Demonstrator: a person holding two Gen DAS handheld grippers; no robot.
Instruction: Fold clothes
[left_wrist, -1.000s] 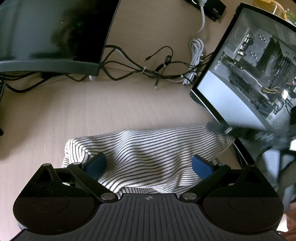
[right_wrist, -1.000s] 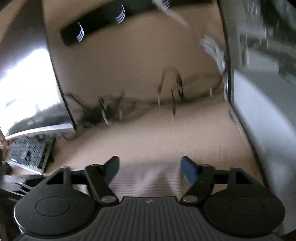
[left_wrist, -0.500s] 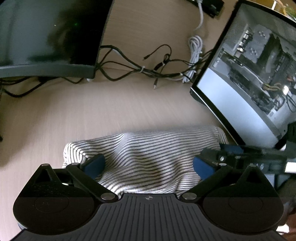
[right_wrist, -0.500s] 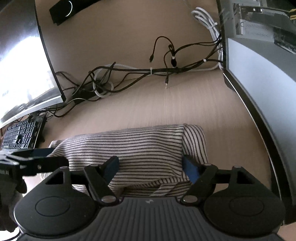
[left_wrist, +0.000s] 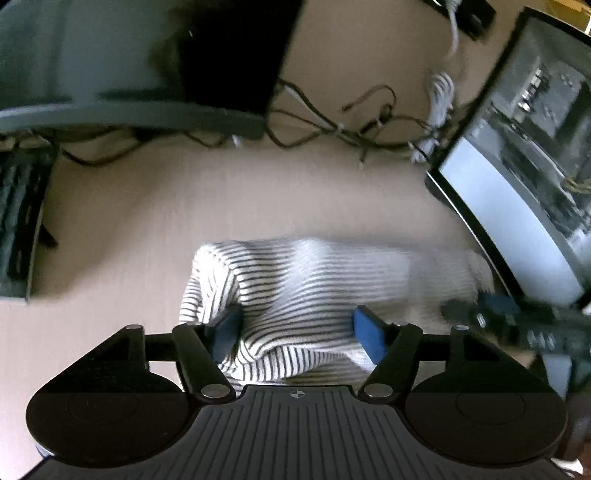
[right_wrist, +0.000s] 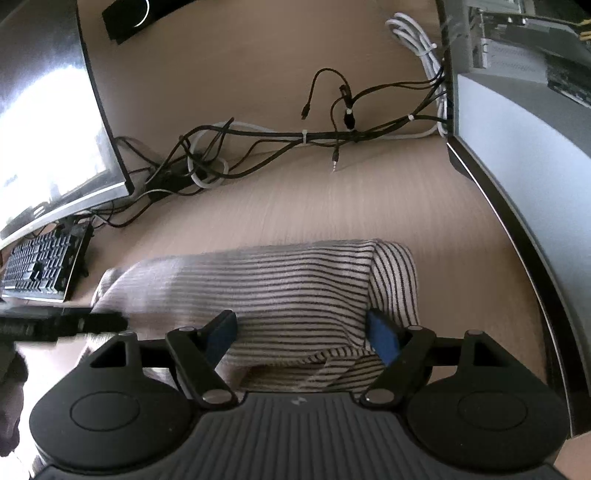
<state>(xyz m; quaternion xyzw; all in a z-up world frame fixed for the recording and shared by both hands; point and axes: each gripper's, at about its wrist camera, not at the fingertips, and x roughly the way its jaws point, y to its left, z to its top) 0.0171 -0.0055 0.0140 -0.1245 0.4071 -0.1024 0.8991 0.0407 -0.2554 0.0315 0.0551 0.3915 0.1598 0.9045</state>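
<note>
A white garment with thin black stripes (left_wrist: 314, 280) lies folded into a wide band on the beige desk; it also shows in the right wrist view (right_wrist: 288, 284). My left gripper (left_wrist: 297, 330) is open over the band's left part, its blue pads apart on either side of a raised fold. My right gripper (right_wrist: 303, 338) is open over the band's right end, with a loose flap of cloth between its blue pads. The right gripper shows blurred at the right edge of the left wrist view (left_wrist: 517, 325). The left gripper shows at the left edge of the right wrist view (right_wrist: 59, 325).
A curved monitor (right_wrist: 48, 122) and a black keyboard (right_wrist: 40, 266) stand at the left. A computer case with a glass side (left_wrist: 524, 173) stands at the right, close to the cloth's end. A tangle of black and white cables (right_wrist: 295, 136) lies along the back.
The left gripper has shifted right along the garment, so its left end now lies nearer the view's centre. Both grippers' pads stand a little closer together. The right gripper has barely moved since half a second ago.
</note>
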